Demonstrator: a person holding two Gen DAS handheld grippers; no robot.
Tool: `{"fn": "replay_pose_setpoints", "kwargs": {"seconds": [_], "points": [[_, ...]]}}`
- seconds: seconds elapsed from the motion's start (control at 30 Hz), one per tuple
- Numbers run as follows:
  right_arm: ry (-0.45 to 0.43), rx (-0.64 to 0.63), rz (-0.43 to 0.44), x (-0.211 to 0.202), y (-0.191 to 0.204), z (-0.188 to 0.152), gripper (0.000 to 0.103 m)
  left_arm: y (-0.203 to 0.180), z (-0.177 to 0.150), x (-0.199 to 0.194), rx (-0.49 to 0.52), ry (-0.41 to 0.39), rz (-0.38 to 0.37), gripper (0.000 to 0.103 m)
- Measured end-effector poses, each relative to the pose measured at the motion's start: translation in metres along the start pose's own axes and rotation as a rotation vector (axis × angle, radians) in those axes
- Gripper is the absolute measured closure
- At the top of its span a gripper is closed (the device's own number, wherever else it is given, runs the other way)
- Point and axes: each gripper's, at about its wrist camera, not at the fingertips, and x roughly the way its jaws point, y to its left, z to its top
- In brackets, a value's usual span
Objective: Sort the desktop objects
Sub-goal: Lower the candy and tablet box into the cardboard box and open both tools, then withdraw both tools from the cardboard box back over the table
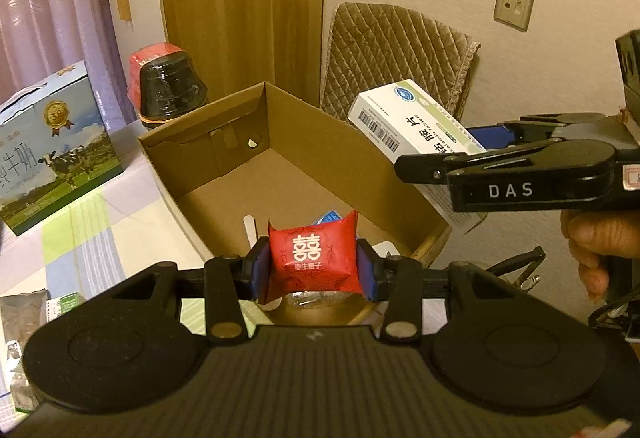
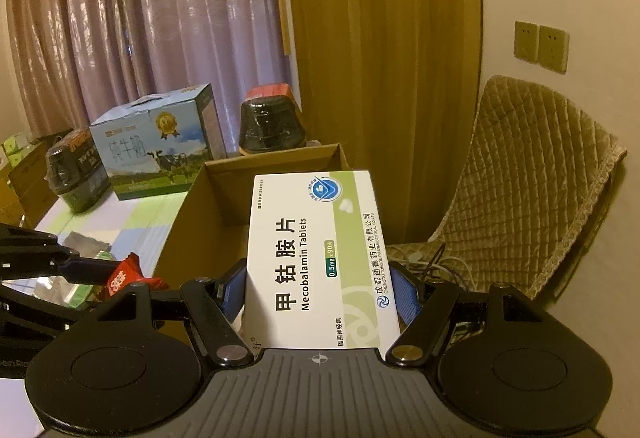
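Observation:
My left gripper [image 1: 313,265] is shut on a red candy packet [image 1: 313,258] with white characters, held above the near end of an open cardboard box [image 1: 224,141]. My right gripper [image 2: 320,290] is shut on a white and green medicine box [image 2: 316,258], held over the box's right wall. That medicine box [image 1: 416,121] and the right gripper [image 1: 460,153] also show at the right of the left wrist view. The red packet [image 2: 128,276] shows at the lower left of the right wrist view. A small blue item [image 1: 330,215] and a wrapped piece lie in the box, mostly hidden.
A milk carton [image 1: 52,149] and a black jar with a red lid [image 1: 170,85] stand behind the box on the checked tablecloth [image 1: 92,234]. A second dark jar [image 2: 74,173] stands further left. A quilted chair [image 2: 520,177] is at the right. Black clips [image 1: 520,270] lie near my hand.

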Motion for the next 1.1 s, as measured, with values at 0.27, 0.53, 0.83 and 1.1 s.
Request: {"fn": "replay_pose_setpoints", "kwargs": {"seconds": [0.27, 0.53, 0.83, 1.1], "points": [[0.004, 0.001, -0.009, 0.007, -0.005, -0.001, 0.034, 0.004, 0.009, 0.017, -0.001, -0.005, -0.006, 0.058], [0.013, 0.005, -0.007, 0.010, -0.006, -0.005, 0.034, 0.014, 0.005, 0.009, -0.005, -0.024, 0.027, 0.044], [0.016, 0.007, 0.025, 0.017, 0.008, 0.002, 0.034, 0.035, -0.021, -0.017, -0.079, -0.027, 0.067, 0.035], [0.040, 0.009, 0.062, 0.042, 0.027, 0.016, 0.026, 0.043, -0.037, -0.031, -0.122, -0.022, 0.076, 0.034]]}}
